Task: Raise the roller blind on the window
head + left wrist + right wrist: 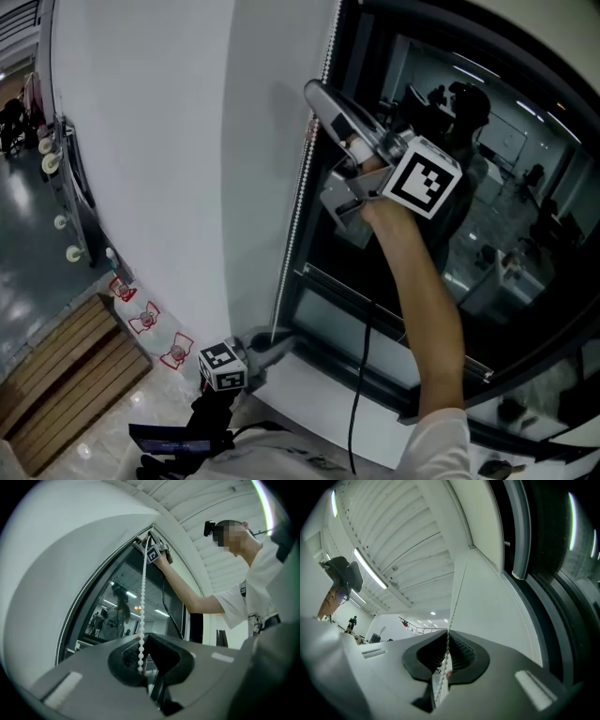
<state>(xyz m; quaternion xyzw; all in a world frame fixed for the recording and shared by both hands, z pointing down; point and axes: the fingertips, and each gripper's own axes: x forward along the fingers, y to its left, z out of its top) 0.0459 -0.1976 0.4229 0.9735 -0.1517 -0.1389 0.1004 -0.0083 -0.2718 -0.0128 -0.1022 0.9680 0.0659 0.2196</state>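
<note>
1. Two grippers on one bead chain [300, 187]. In the head view the right gripper [319, 103] is raised at 1 o'clock. The left gripper [275, 339] sits low at 7 o'clock, just beside the window sill [309, 375].
2. Right gripper view only: the jaws are closed on the chain, and the beads run between the ribbed pads and on up toward 12 o'clock. The head view shows just the gripper's back and marker cube.
3. Left gripper view only: the jaws of the left gripper [144, 637] are pinched on the chain's lower end. The chain rises in a straight line to the other gripper at 12 o'clock, where the person's arm reaches up.
4. Roller blind: I can't make out its fabric in any view. The chain is the visible part, and it runs down the left edge of the window [506, 112].
5. The glass is dark and reflects a lit interior. The head view has a black cable [361, 375] hanging from the raised gripper across it.
6. A plain white wall [159, 141] fills 9 to 11 o'clock in the head view. Below it are a glossy floor and wooden planks [66, 366] at 8 o'clock.
7. Right gripper view only: a slatted white ceiling [403, 536] with a strip light [370, 569].
</note>
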